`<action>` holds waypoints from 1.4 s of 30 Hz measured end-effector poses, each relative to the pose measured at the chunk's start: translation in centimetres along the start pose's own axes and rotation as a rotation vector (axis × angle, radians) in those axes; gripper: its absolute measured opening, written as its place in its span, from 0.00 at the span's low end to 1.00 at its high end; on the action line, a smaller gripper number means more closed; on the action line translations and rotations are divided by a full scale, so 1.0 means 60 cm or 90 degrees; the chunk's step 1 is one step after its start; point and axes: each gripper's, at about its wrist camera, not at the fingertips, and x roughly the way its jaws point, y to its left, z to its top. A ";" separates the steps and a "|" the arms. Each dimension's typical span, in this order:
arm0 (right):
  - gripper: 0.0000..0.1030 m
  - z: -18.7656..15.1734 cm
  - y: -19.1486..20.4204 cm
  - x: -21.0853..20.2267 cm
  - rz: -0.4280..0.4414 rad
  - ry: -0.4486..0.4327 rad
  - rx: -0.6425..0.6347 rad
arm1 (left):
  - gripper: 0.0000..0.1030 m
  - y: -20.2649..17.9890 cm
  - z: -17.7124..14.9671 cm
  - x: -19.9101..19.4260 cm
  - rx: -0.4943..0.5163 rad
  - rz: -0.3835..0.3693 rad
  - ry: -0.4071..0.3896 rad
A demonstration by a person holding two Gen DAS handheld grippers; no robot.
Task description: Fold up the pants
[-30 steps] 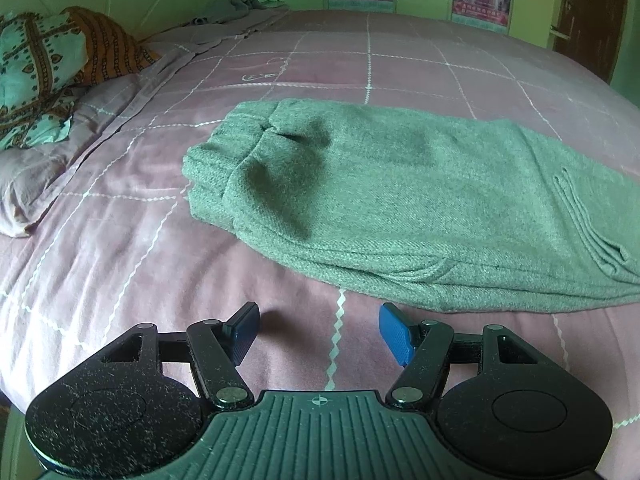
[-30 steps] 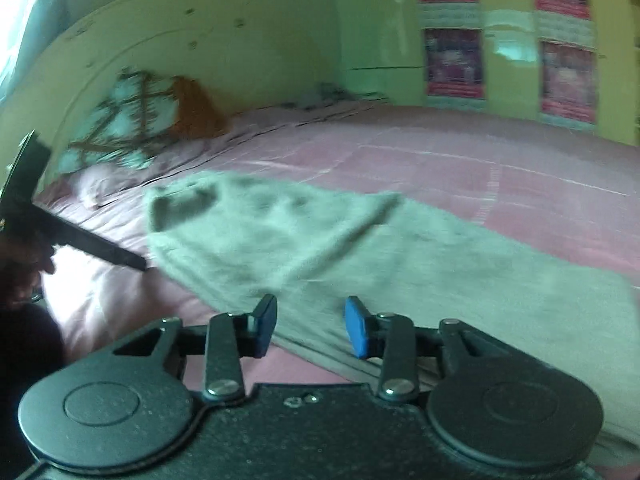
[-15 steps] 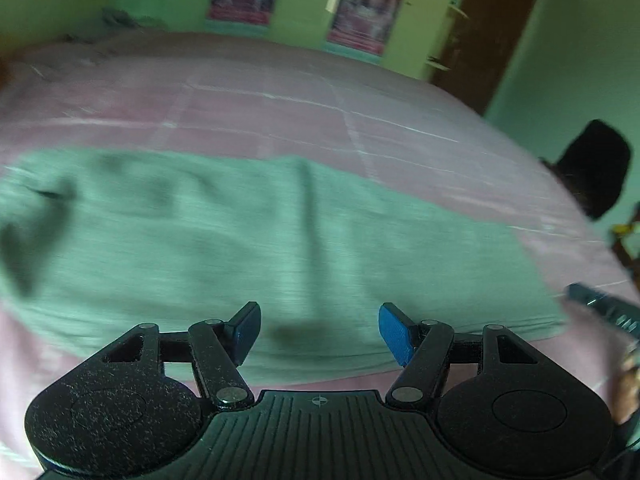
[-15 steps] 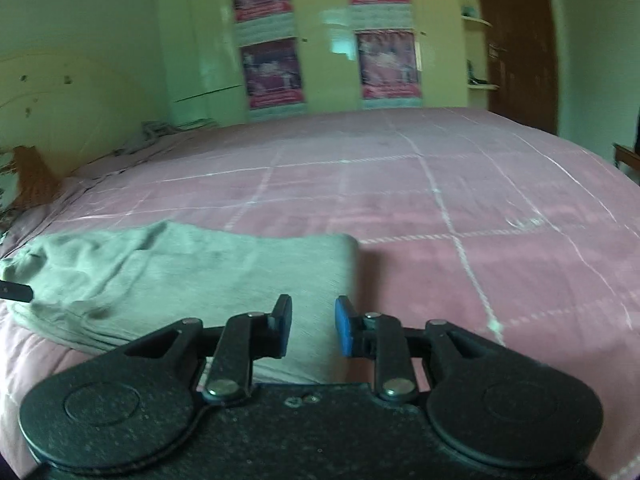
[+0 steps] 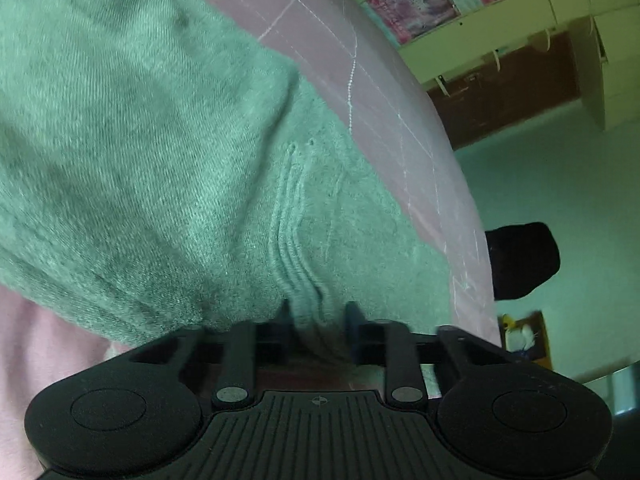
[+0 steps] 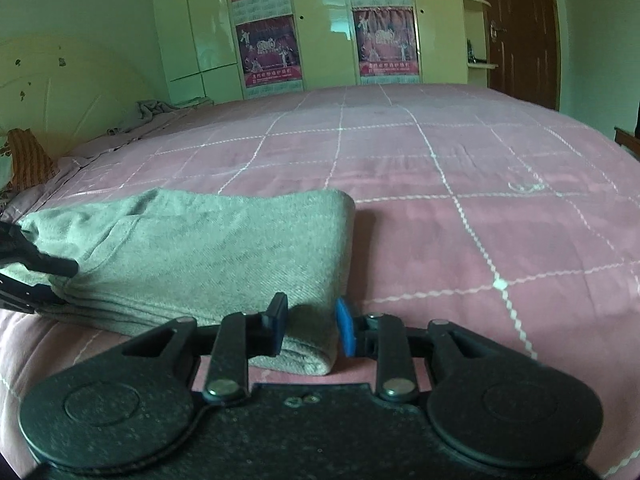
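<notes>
The grey-green pants (image 6: 200, 248) lie folded lengthwise on the pink checked bedspread (image 6: 440, 160). In the left wrist view the pants (image 5: 160, 140) fill most of the picture. My left gripper (image 5: 318, 320) is closing its jaws, and its pads pinch a bunched ridge of the layered edge. It also shows at the left edge of the right wrist view, where the left gripper (image 6: 60, 284) sits at the pants' left end. My right gripper (image 6: 310, 328) is shut on the near right corner of the pants, with folded fabric pressed between its blue pads.
Patterned pillows (image 6: 28, 156) and a crumpled grey cloth (image 6: 152, 108) lie at the bed's far left. A wardrobe with posters (image 6: 272, 48) and a brown door (image 6: 520, 32) stand beyond. A black object (image 5: 520, 260) sits on the floor past the bed's edge.
The left gripper swung in, rolled over the pants' edge and closed on a bunch of fabric. The right gripper moved to the pants' right end and now has the corner between its pads.
</notes>
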 end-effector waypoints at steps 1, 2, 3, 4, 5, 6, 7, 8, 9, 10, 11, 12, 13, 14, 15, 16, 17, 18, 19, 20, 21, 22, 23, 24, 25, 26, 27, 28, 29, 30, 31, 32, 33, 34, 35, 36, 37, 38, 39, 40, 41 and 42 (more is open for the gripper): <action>0.27 -0.001 -0.002 0.001 0.000 0.002 0.003 | 0.20 -0.006 -0.003 0.003 0.011 0.003 -0.008; 0.27 -0.001 -0.003 0.002 -0.001 0.002 0.004 | 0.19 -0.010 -0.011 0.001 0.026 0.004 -0.021; 0.28 -0.002 -0.004 0.001 -0.002 0.003 0.005 | 0.19 -0.014 -0.019 -0.004 0.039 0.002 -0.035; 0.28 -0.002 -0.006 0.002 -0.003 0.004 0.007 | 0.19 -0.017 -0.027 -0.006 0.050 0.001 -0.048; 0.29 -0.002 -0.008 0.003 -0.004 0.006 0.011 | 0.19 -0.019 -0.034 -0.012 0.061 -0.004 -0.063; 0.29 -0.002 -0.010 0.003 -0.004 0.007 0.016 | 0.18 -0.021 -0.042 -0.021 0.070 -0.009 -0.079; 0.29 -0.002 -0.012 0.003 -0.003 0.008 0.020 | 0.18 -0.022 -0.044 -0.026 0.079 -0.011 -0.089; 0.30 -0.003 -0.013 0.003 -0.002 0.009 0.021 | 0.18 -0.023 -0.049 -0.033 0.086 -0.009 -0.098; 0.30 -0.003 -0.012 0.002 0.000 0.009 0.021 | 0.18 -0.022 -0.053 -0.037 0.092 -0.005 -0.103; 0.30 -0.003 -0.011 0.002 0.002 0.009 0.020 | 0.18 -0.019 -0.053 -0.038 0.096 0.002 -0.097; 0.30 -0.004 -0.009 0.001 0.004 0.009 0.018 | 0.18 -0.016 -0.051 -0.025 0.095 0.017 -0.084; 0.30 -0.005 -0.009 0.002 0.006 0.011 0.016 | 0.18 -0.009 -0.051 -0.017 0.088 0.023 -0.070; 0.30 -0.006 -0.008 0.005 0.008 0.015 0.014 | 0.19 -0.002 -0.050 -0.012 0.075 0.019 -0.066; 0.30 -0.007 -0.007 0.007 0.009 0.020 0.014 | 0.19 0.000 -0.045 -0.012 0.066 0.017 -0.065; 0.30 -0.007 -0.007 0.010 0.008 0.025 0.015 | 0.19 0.001 -0.041 -0.013 0.064 0.019 -0.062; 0.30 -0.006 -0.008 0.010 0.008 0.026 0.016 | 0.19 -0.002 -0.040 -0.014 0.072 0.025 -0.059; 0.26 -0.002 -0.008 0.004 0.005 0.016 0.016 | 0.19 -0.006 -0.038 -0.013 0.083 0.031 -0.056; 0.24 0.002 -0.005 -0.008 -0.002 -0.012 0.010 | 0.21 -0.011 -0.035 -0.011 0.094 0.036 -0.052; 0.23 0.008 -0.002 -0.024 -0.002 -0.050 0.001 | 0.21 -0.014 -0.033 -0.009 0.097 0.039 -0.049; 0.20 0.013 0.001 -0.032 0.007 -0.070 -0.005 | 0.22 -0.014 -0.031 -0.009 0.096 0.039 -0.048; 0.19 0.017 0.003 -0.034 0.016 -0.075 -0.009 | 0.22 -0.014 -0.030 -0.008 0.092 0.037 -0.047; 0.15 0.017 0.005 -0.027 0.021 -0.057 -0.014 | 0.22 -0.015 -0.030 -0.007 0.089 0.033 -0.046; 0.16 0.011 0.009 -0.008 0.008 -0.010 -0.026 | 0.23 -0.017 -0.025 -0.007 0.090 0.032 -0.044; 0.17 0.000 0.011 0.016 -0.013 0.044 -0.038 | 0.24 -0.020 -0.025 -0.009 0.095 0.034 -0.045; 0.17 -0.010 0.009 0.023 -0.015 0.052 -0.035 | 0.27 -0.023 -0.024 -0.013 0.104 0.037 -0.050; 0.17 -0.009 0.008 0.022 -0.014 0.048 -0.030 | 0.32 -0.029 -0.022 -0.020 0.118 0.045 -0.060; 0.17 -0.003 0.007 0.020 -0.013 0.048 -0.030 | 0.33 -0.034 -0.020 -0.024 0.132 0.058 -0.075; 0.18 0.000 0.006 0.016 -0.013 0.041 -0.029 | 0.33 -0.037 -0.011 -0.021 0.135 0.065 -0.078; 0.20 0.000 0.004 0.014 -0.012 0.036 -0.026 | 0.33 -0.038 -0.005 -0.018 0.130 0.068 -0.075; 0.20 -0.005 0.003 0.013 -0.011 0.036 -0.023 | 0.33 -0.039 0.003 -0.012 0.128 0.077 -0.066; 0.20 -0.008 0.001 0.015 -0.010 0.041 -0.022 | 0.33 -0.042 0.010 -0.005 0.137 0.088 -0.060; 0.20 -0.008 0.002 0.019 -0.016 0.046 -0.028 | 0.33 -0.045 0.017 -0.002 0.145 0.095 -0.057; 0.20 -0.006 0.004 0.022 -0.027 0.050 -0.037 | 0.33 -0.051 0.024 -0.002 0.146 0.105 -0.057; 0.20 -0.006 0.006 0.024 -0.033 0.051 -0.040 | 0.33 -0.059 0.031 -0.009 0.150 0.117 -0.067; 0.20 -0.004 0.005 0.025 -0.034 0.053 -0.035 | 0.33 -0.066 0.031 -0.024 0.165 0.131 -0.088; 0.20 0.003 0.003 0.024 -0.032 0.053 -0.029 | 0.33 -0.078 0.033 -0.039 0.187 0.144 -0.118; 0.15 0.007 0.000 0.016 -0.027 0.042 -0.022 | 0.33 -0.087 0.034 -0.046 0.204 0.144 -0.132; 0.10 0.009 -0.001 0.007 -0.021 0.026 -0.016 | 0.33 -0.096 0.036 -0.049 0.226 0.143 -0.135; 0.07 0.017 -0.003 0.001 -0.007 0.009 -0.008 | 0.33 -0.108 0.039 -0.043 0.259 0.159 -0.127; 0.05 0.024 -0.002 -0.002 0.007 -0.003 -0.007 | 0.33 -0.115 0.042 -0.034 0.283 0.179 -0.114; 0.05 0.034 0.004 0.003 0.014 -0.007 -0.021 | 0.33 -0.119 0.045 -0.018 0.300 0.204 -0.091; 0.05 0.041 0.011 0.011 0.017 -0.002 -0.038 | 0.33 -0.116 0.049 -0.002 0.300 0.222 -0.069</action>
